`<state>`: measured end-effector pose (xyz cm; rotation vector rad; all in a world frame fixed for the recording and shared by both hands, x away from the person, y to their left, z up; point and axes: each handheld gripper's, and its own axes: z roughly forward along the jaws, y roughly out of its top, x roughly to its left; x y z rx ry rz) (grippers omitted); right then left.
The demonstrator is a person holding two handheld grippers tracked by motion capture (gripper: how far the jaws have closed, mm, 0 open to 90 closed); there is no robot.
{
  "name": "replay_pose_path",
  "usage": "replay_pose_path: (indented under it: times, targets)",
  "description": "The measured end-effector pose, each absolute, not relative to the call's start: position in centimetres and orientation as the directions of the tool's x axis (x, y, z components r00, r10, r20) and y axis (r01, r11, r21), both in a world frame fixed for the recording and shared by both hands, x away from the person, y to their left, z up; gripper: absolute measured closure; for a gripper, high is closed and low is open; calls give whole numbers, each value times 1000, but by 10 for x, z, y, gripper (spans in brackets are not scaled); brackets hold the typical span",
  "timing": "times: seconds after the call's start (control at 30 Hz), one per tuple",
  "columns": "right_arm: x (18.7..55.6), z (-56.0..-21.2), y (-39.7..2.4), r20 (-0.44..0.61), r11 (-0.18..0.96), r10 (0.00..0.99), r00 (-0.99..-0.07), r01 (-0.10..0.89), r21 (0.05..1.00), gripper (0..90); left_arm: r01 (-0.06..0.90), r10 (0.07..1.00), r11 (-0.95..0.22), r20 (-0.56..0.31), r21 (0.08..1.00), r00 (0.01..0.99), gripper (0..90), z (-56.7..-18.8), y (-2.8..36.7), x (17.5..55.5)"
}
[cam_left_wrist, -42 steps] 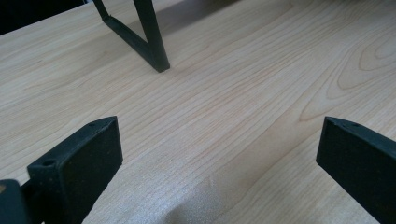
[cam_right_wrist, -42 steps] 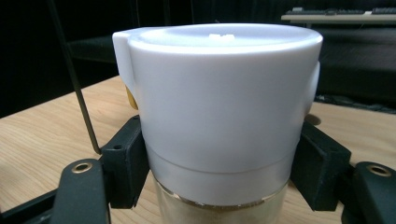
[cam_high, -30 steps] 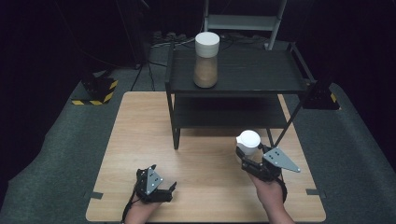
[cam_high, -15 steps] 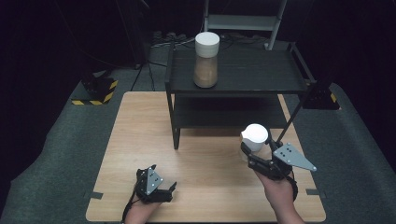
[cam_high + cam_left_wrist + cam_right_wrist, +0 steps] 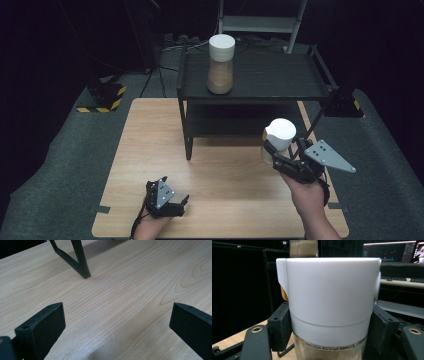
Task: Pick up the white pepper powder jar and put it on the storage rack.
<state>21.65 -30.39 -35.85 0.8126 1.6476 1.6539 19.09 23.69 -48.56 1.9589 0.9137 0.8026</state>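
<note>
Glass jar with white plastic lid (image 5: 279, 137), partly filled with brown granules, sits right of centre in the high view, clamped in the right tool (image 5: 280, 152) and apparently clear of the pale wooden worktop (image 5: 150, 145). In the right gripper view the 2 black jaws press on opposite sides of the jar, at the lower edge of the lid (image 5: 329, 300) and the glass just below it. The grip looks square and the jar upright.

The left tool (image 5: 181, 202) rests at the lower left of the high view with its jaws spread wide and nothing between them; the left gripper view shows bare wood grain and 1 leg of the rack.

A black metal 2-tier rack (image 5: 260, 92) stands at upper centre. A second, similar jar (image 5: 220, 64) occupies the left part of its top shelf; the right part is free.

Judged step: carrying the held jar to the rack. To do it well:
1. Keep the jar vertical and the clamp firm, since the hold sits high on the body.
2. Clear the raised shelf rim before moving inward.
3. Set down well apart from the standing jar.
4. Release only once the base is seated flat.
</note>
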Motion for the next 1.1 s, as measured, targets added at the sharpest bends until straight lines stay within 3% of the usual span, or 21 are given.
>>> replay_pose_path:
  times: [1.1]
  targets:
    - [237,-290,-305,-36,-19,838,-545,-96,995,302,302,816,-408,196,862,543,6,-486,239,192]
